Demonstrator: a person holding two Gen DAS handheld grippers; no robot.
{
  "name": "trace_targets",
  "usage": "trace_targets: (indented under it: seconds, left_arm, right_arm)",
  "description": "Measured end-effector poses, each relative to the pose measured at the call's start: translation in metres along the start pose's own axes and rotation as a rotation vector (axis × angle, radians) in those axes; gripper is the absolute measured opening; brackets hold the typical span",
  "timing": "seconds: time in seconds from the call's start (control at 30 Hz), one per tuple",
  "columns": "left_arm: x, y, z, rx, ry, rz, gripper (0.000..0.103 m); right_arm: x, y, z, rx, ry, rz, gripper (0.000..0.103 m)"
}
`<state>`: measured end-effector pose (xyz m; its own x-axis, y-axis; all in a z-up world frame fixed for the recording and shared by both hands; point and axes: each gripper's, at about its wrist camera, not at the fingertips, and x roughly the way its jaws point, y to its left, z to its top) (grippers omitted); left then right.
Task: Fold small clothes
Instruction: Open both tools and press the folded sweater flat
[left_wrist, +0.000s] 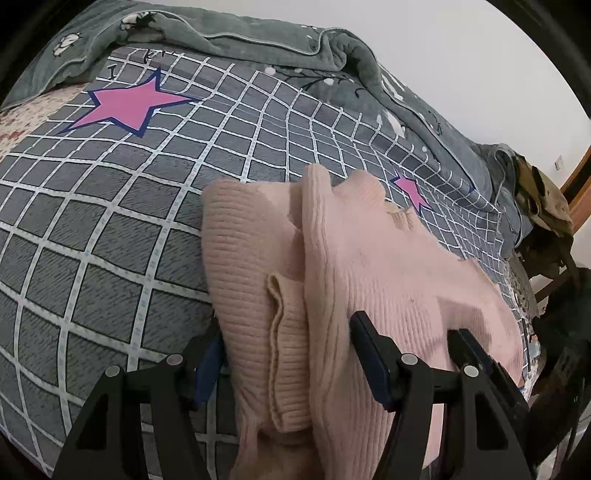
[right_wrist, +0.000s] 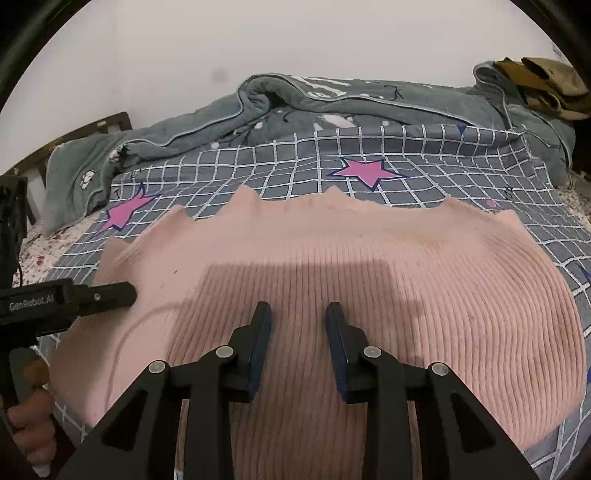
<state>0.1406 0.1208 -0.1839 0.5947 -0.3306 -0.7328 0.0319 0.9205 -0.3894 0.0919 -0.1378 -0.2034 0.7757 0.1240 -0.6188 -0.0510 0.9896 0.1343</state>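
Observation:
A pink ribbed knit garment (right_wrist: 369, 288) lies on the bed, its scalloped hem at the far edge. In the left wrist view the garment (left_wrist: 369, 266) shows with a folded sleeve or side part (left_wrist: 251, 258) lying to the left. My left gripper (left_wrist: 288, 325) is open, its jaws wide apart over the sleeve fold, low against the cloth. My right gripper (right_wrist: 297, 314) is open and empty, just above the middle of the garment. The left gripper (right_wrist: 110, 293) also shows at the garment's left edge in the right wrist view.
The bed has a grey checked sheet (left_wrist: 110, 221) with pink stars (left_wrist: 129, 103). A bunched grey-green blanket (right_wrist: 332, 99) lies along the far side by the white wall. Brown clothes (right_wrist: 546, 85) lie piled at the far right corner. A wooden headboard (right_wrist: 92, 129) stands at the left.

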Motion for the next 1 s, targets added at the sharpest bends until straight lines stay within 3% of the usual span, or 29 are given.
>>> trace_targets:
  seconds: [0.17,0.37,0.63,0.83,1.0]
  left_arm:
    - [-0.001,0.000,-0.001,0.035,0.009,-0.011,0.063]
    - [0.000,0.000,-0.003,0.070,0.018,-0.013,0.064]
    - [0.000,0.000,-0.003,0.054,0.018,-0.011,0.064]
    - [0.000,-0.005,-0.003,0.047,0.010,0.023,0.064]
    - [-0.003,-0.009,-0.007,0.016,0.000,0.052,0.056]
  right_arm:
    - [0.011,-0.006,0.008,0.055,0.014,-0.001,0.030]
    - [0.018,0.004,0.007,0.026,-0.012,-0.067,0.030]
    - [0.023,0.004,0.011,0.059,-0.001,-0.073,0.030]
    - [0.019,-0.001,0.012,0.056,0.027,-0.036,0.030]
    - [0.004,-0.004,0.007,0.025,0.057,0.011,0.030]
